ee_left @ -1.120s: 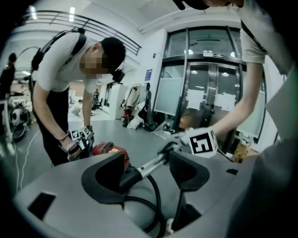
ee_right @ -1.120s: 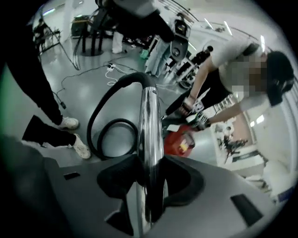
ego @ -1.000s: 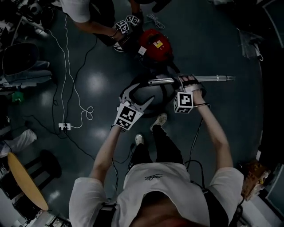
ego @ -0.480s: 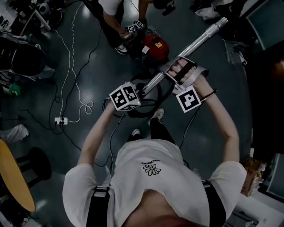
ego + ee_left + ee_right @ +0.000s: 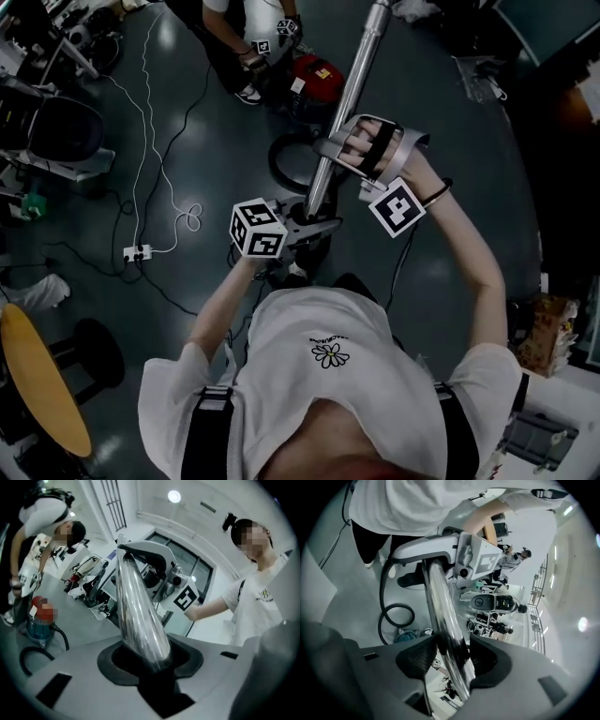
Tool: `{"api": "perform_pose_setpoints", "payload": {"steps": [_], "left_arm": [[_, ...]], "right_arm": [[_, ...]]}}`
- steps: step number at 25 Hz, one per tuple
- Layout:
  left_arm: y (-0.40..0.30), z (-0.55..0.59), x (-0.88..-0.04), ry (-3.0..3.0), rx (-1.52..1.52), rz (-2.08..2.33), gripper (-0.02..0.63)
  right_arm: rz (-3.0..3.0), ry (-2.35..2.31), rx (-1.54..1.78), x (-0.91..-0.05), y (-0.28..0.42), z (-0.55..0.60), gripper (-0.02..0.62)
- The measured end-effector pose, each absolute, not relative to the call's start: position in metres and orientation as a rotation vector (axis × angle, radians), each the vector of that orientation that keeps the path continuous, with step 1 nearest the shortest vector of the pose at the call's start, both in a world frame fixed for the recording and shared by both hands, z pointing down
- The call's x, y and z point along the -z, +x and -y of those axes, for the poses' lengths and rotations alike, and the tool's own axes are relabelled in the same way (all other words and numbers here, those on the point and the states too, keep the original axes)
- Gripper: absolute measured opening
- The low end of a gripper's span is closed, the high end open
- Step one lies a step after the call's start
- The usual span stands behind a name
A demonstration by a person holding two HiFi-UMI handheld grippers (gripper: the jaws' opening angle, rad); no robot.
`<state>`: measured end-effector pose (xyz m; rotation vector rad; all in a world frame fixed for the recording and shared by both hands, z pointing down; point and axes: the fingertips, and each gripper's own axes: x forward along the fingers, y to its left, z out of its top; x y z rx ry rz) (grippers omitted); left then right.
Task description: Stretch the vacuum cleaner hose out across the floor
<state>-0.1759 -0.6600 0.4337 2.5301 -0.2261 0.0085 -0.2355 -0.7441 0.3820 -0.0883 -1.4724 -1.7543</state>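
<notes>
A shiny metal vacuum wand runs up the head view from my chest toward the red vacuum cleaner. The black hose lies looped on the floor beneath it. My right gripper is shut on the wand's middle; its jaws have just been opening slightly, with the wand still pinched between them. My left gripper has just been closing and now clamps the wand's near end. Each gripper view shows the other gripper further along the tube, and the hose coiled below.
Another person stands by the vacuum cleaner holding marker-cube grippers. A white cable with a power strip trails over the floor at left. A black chair, a stool and a yellow round table line the left side.
The wand has swung from pointing right to pointing almost straight up the picture. My left gripper moved from beside the hose onto the wand's near end and closed on it. Both hands rose.
</notes>
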Motion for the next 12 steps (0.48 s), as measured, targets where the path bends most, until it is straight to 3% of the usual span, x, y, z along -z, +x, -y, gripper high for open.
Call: {"api": "perform_pose_setpoints", "payload": {"steps": [4,12], "left_arm": [[-0.163,0.613,-0.424,2.448,0.197,0.282,0.133],[-0.081,0.449,-0.412,2.584,0.056,0.214,0.132]], "right_arm": [[1.497,0.140,1.761,-0.370,-0.224,0.697,0.230],[1.622,0.492,1.734,-0.328,-0.115,0.536,0.252]]}}
